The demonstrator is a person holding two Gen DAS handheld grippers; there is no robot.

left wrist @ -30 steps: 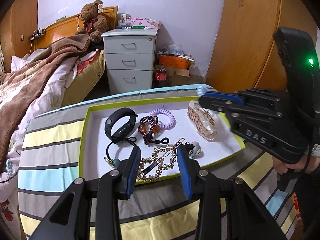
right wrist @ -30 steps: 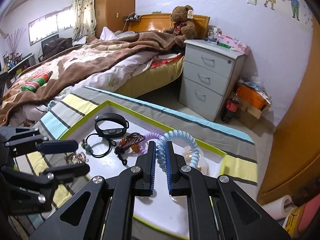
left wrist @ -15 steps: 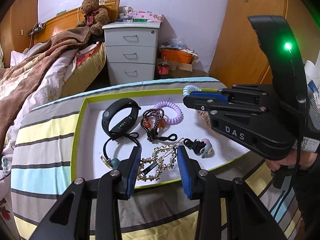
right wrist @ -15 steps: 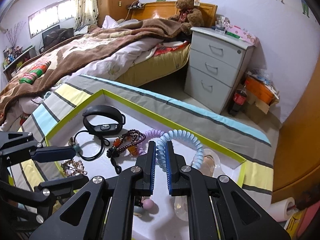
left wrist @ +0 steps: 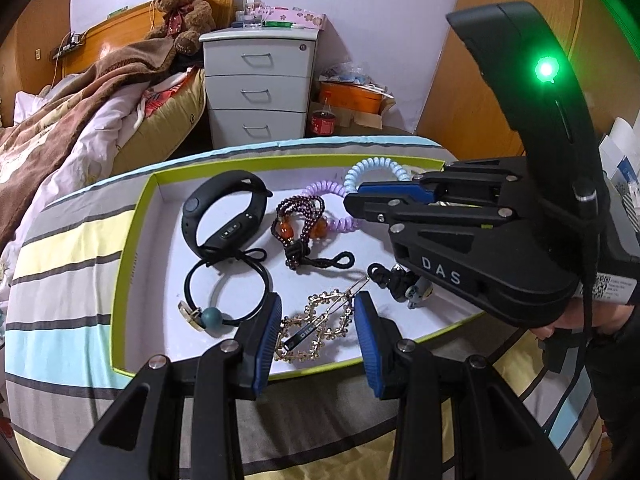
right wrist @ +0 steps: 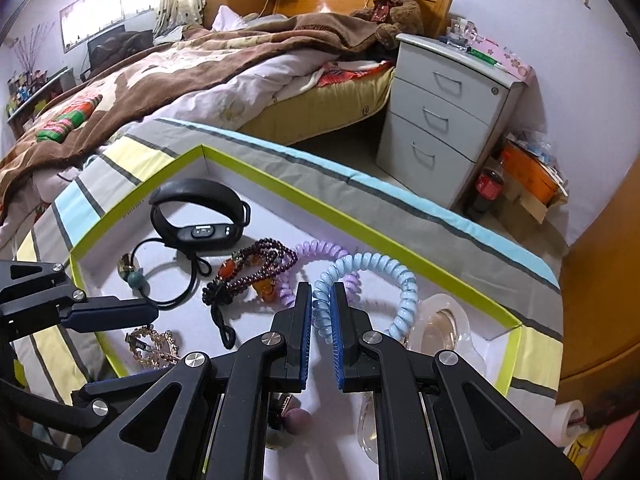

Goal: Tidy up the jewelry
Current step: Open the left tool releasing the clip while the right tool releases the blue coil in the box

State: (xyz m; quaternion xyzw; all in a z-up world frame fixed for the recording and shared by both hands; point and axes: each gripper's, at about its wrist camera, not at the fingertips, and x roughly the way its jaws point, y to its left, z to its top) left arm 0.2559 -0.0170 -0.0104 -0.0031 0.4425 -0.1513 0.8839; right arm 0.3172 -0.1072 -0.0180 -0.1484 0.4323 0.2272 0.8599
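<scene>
A white tray with a lime rim (left wrist: 132,240) (right wrist: 360,236) lies on the striped cloth. My right gripper (right wrist: 321,312) (left wrist: 354,200) is shut on a light blue coil hair tie (right wrist: 376,272) (left wrist: 376,168) and holds it over the tray's far right part. My left gripper (left wrist: 316,332) is open, its jaws on either side of a gold hair clip (left wrist: 316,328) at the tray's near edge. In the tray lie a black fitness band (left wrist: 224,212), a black elastic with a teal bead (left wrist: 224,296), a dark bead bracelet (left wrist: 298,220) and a purple coil tie (left wrist: 324,192).
A clear hair claw (right wrist: 444,324) and a small charm (left wrist: 412,288) lie in the tray's right part. Behind the table stand a grey drawer unit (left wrist: 260,84) and a bed with a brown blanket (right wrist: 180,76). A wooden wardrobe (left wrist: 480,60) is at the right.
My right gripper has carried the blue coil tie further left and lower over the tray, towards the purple tie. My left gripper stays around the gold clip.
</scene>
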